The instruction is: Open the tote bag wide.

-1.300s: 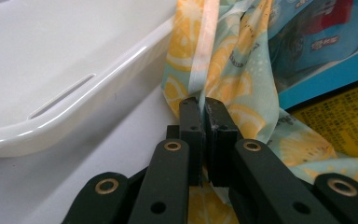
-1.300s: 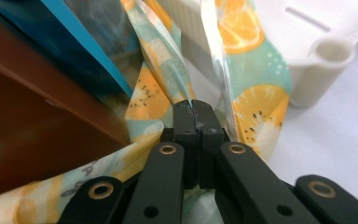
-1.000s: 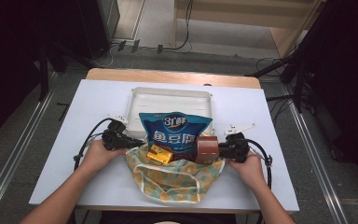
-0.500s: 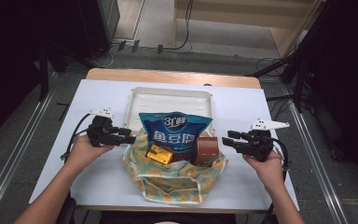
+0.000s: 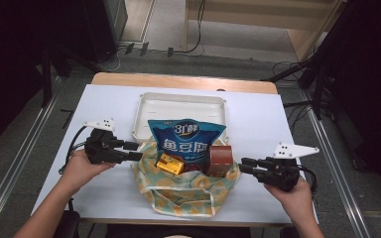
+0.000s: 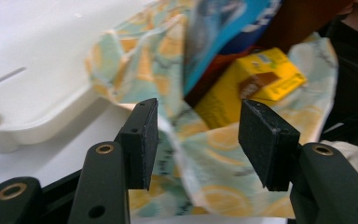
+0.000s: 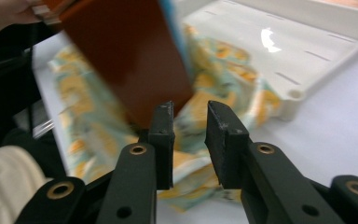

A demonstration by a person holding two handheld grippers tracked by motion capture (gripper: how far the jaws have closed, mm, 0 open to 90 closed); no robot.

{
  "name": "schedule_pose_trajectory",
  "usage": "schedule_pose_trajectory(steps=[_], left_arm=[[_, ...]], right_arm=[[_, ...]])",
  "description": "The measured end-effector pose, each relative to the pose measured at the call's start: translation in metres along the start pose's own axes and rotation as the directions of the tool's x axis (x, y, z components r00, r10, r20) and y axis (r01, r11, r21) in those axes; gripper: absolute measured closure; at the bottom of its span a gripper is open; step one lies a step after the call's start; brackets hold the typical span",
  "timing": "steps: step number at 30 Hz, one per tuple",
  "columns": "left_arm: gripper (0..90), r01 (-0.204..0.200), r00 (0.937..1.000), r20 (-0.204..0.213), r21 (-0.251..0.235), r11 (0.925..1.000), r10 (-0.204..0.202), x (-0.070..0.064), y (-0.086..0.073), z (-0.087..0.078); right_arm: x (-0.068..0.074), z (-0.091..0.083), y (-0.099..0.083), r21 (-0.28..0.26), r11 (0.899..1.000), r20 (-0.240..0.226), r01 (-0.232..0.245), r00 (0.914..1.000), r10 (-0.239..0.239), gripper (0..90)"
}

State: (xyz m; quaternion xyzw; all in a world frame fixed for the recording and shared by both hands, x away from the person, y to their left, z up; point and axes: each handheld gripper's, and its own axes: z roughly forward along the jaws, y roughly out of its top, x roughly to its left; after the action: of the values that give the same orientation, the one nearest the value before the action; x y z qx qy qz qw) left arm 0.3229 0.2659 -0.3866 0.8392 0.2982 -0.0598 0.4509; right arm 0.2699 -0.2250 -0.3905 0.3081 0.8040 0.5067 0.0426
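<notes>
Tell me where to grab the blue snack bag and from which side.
Grip the blue snack bag by its flat top seam, coming down from above. It stands propped upright in the patterned cloth bag, with the yellow box and brown box crowding its lower half, so probably only the top edge is free.

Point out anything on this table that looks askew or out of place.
The blue snack bag sticks up out of the lemon-print cloth bag and leans over the white tray edge. The brown box and yellow box sit tilted in the bag's slumped mouth. Nothing looks spilled or damaged.
</notes>
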Motion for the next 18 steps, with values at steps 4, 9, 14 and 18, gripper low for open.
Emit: schedule_pose_trajectory(steps=[4,9,14,18], left_arm=[[50.4,-0.026,0.9988,0.043,0.009,0.9996,0.026,-0.010,0.000,0.010],[48.6,-0.023,0.9990,0.039,0.037,0.9990,0.022,-0.011,-0.006,0.024],[41.4,-0.025,0.9993,0.031,0.088,0.9958,0.022,-0.011,-0.013,0.036],[38.3,-0.044,0.9989,0.022,0.090,0.9949,0.042,-0.011,-0.017,0.042]], right_arm=[[0.012,0.006,-0.006,-0.013,0.997,-0.031,0.081,0.9962,-0.082,71.6],[0.018,0.017,-0.012,0.014,0.995,-0.064,0.095,0.9936,-0.094,69.4],[0.020,0.023,-0.016,0.023,0.996,-0.084,0.082,0.9933,-0.080,61.6],[0.020,0.029,-0.020,0.049,0.995,-0.086,0.083,0.9932,-0.079,59.3]])
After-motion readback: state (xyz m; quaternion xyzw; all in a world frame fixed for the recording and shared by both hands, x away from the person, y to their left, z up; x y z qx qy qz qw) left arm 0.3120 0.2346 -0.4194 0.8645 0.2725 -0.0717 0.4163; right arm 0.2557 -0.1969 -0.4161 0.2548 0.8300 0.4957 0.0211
